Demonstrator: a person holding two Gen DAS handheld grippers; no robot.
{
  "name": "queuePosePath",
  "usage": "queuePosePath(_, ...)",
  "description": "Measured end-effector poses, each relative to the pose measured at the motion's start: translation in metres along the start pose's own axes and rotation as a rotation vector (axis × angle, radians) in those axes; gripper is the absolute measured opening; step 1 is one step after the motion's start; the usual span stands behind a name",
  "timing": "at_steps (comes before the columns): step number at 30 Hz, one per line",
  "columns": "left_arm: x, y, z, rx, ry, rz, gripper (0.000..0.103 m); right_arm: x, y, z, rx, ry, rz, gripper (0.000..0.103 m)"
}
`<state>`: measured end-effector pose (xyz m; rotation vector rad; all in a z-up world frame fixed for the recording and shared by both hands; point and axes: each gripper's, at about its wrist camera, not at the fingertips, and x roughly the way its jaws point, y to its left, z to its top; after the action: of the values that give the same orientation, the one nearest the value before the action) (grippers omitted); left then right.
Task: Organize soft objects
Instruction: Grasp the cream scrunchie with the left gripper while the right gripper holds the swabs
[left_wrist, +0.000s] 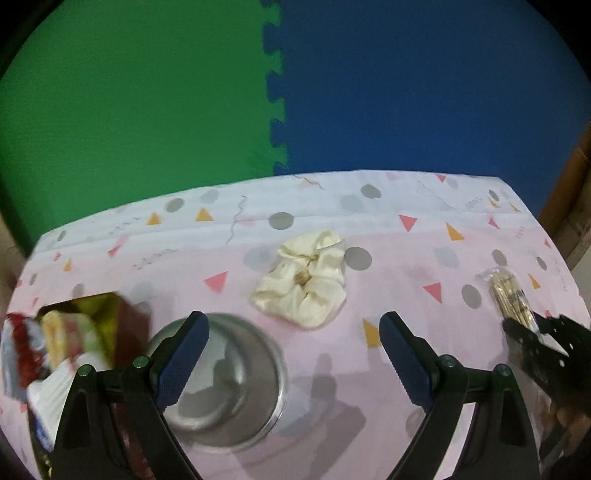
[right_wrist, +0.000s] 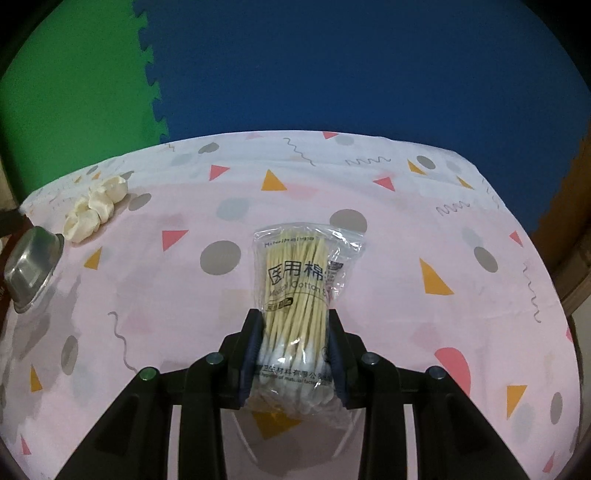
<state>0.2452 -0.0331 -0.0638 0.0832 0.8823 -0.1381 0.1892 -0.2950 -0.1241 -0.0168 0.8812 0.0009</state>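
A cream fabric scrunchie (left_wrist: 304, 282) lies on the pink patterned tablecloth (left_wrist: 406, 254), a short way beyond my left gripper (left_wrist: 293, 325), which is open with nothing between its fingers. A clear bag of cotton swabs (right_wrist: 301, 295) is clamped between the pads of my right gripper (right_wrist: 293, 321), which holds it above the cloth. From the left wrist view the same bag of cotton swabs (left_wrist: 511, 297) and the right gripper (left_wrist: 543, 339) show at the far right. In the right wrist view the scrunchie (right_wrist: 96, 208) lies far left.
A steel bowl (left_wrist: 225, 384) sits under my left gripper's left finger; the bowl (right_wrist: 31, 269) also shows at the left edge of the right wrist view. A box of soft colourful items (left_wrist: 62, 339) stands at the left. Green and blue foam mats (left_wrist: 147, 110) lie beyond the table's far edge.
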Motion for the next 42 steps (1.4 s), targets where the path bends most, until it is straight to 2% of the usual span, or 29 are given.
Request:
queuePosePath(4,0.029,-0.003,0.012,-0.013,0.045,0.009,0.092,0.000,-0.002,0.000,0.008,0.001,0.010,0.035)
queuePosePath(9,0.057,-0.006,0.022,-0.007,0.084,0.062,0.092,0.000,-0.001,-0.001,0.000,0.002,0.004,0.036)
queuePosePath(15,0.079,-0.010,0.024,-0.010,0.128,0.049,0.090,0.000,-0.002,-0.001,0.007,0.003,0.013,0.036)
queuePosePath(20,0.094,-0.011,0.021,-0.020,0.188,0.035,0.072,0.000,-0.002,0.000,0.006,0.003,0.012,0.036)
queuePosePath(22,0.093,-0.011,0.020,-0.033,0.176,0.028,0.066,0.000,-0.002,-0.001,0.009,0.003,0.017,0.036)
queuePosePath(27,0.090,-0.016,0.021,0.000,0.171,0.032,0.020,0.000,-0.003,-0.001,0.010,0.003,0.016,0.036)
queuePosePath(28,0.089,-0.017,0.021,0.001,0.173,0.031,0.016,0.000,-0.003,-0.001,0.011,0.004,0.017,0.036)
queuePosePath(31,0.084,-0.018,0.021,0.005,0.174,0.016,0.012,0.000,-0.003,0.000,0.012,0.004,0.018,0.036)
queuePosePath(42,0.036,-0.033,0.010,0.035,0.128,-0.017,0.011,-0.001,-0.003,0.000,0.016,0.004,0.021,0.036)
